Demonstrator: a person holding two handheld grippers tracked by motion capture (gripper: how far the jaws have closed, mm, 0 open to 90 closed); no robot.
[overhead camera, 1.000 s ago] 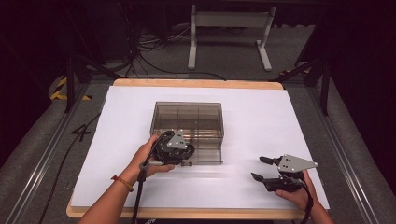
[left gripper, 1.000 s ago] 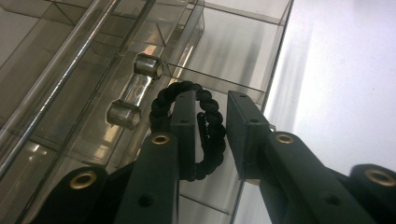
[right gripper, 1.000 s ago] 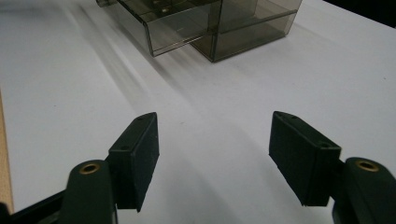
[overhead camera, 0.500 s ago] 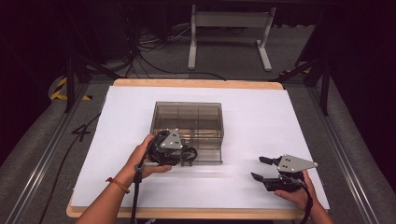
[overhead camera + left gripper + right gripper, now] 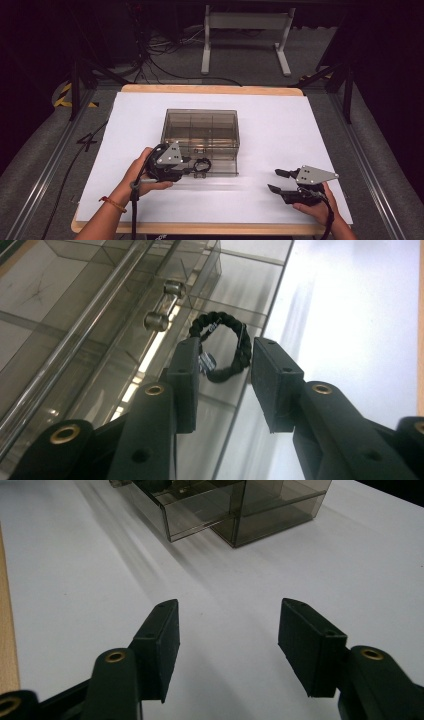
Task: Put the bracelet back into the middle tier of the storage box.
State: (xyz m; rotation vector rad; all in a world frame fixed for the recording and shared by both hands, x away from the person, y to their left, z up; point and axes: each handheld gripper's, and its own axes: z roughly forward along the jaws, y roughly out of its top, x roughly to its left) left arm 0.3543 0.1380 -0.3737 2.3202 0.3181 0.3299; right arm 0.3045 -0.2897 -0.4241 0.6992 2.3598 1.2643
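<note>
At the front wall of the smoky clear box (image 5: 201,125), holding the left gripper (image 5: 192,170) low, with the left hand (image 5: 137,172) wrapped round its body just outside that wall. Pointing its jaws along the box front, spread about as wide as the black twisted loop (image 5: 220,317) sitting between them. Seeing, in the left gripper view, the loop staying round and unsquashed, its lower curve lying between the two pads (image 5: 275,375) and a small tag hanging against the left one. Finding the loop, in the high view, just ahead of the jaw tips and right against the front of the box, though not telling from these pictures whether it is resting on the box or hanging free. Noting a metal bar handle (image 5: 90,325) running along the box front beside the loop, standing off the clear wall on short round posts.

Well off to the right of the box and nearer the person's edge, resting the right gripper (image 5: 274,180) on the white sheet (image 5: 280,125), with the right hand (image 5: 312,207) behind it. Leaving its jaws wide apart and gripping nothing, with bare white sheet showing between the pads in the right gripper view. Aiming them toward the box, where a clear drawer (image 5: 200,510) is sticking out past the box's near corner.
</note>
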